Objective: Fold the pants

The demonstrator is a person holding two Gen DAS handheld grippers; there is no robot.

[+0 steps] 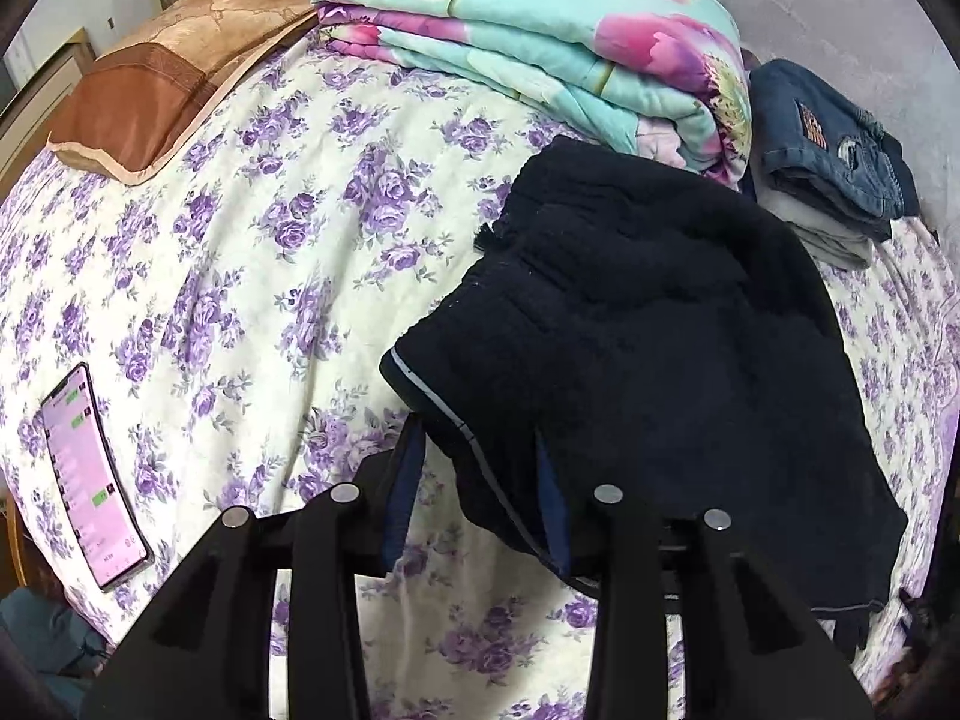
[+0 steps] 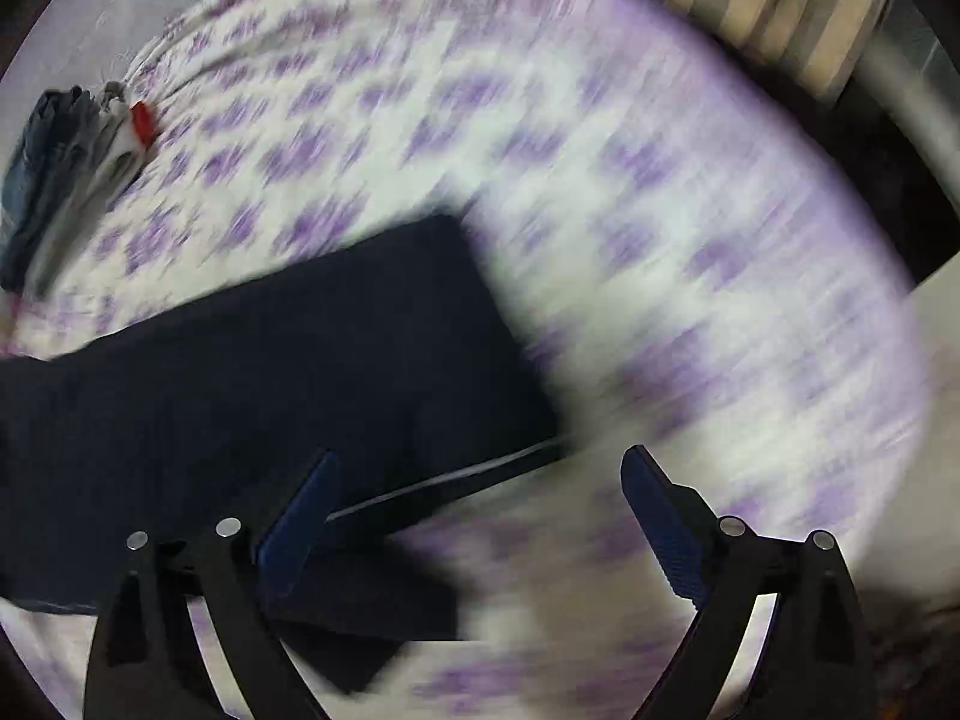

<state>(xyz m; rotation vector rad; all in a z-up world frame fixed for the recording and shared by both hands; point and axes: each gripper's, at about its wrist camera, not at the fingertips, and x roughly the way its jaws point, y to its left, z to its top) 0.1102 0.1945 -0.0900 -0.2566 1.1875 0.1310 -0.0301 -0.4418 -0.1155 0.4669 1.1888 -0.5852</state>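
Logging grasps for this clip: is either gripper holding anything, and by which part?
Left gripper pinches the black pants at a piped edge. Right gripper is open, empty.

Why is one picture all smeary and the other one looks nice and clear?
The right wrist view is streaked with motion blur: the flowered bedsheet smears into purple dashes, and the black pants have soft edges. The left wrist view is sharp: the black pants, phone and folded quilt look crisp. Both views bulge at the edges from the fisheye lens.
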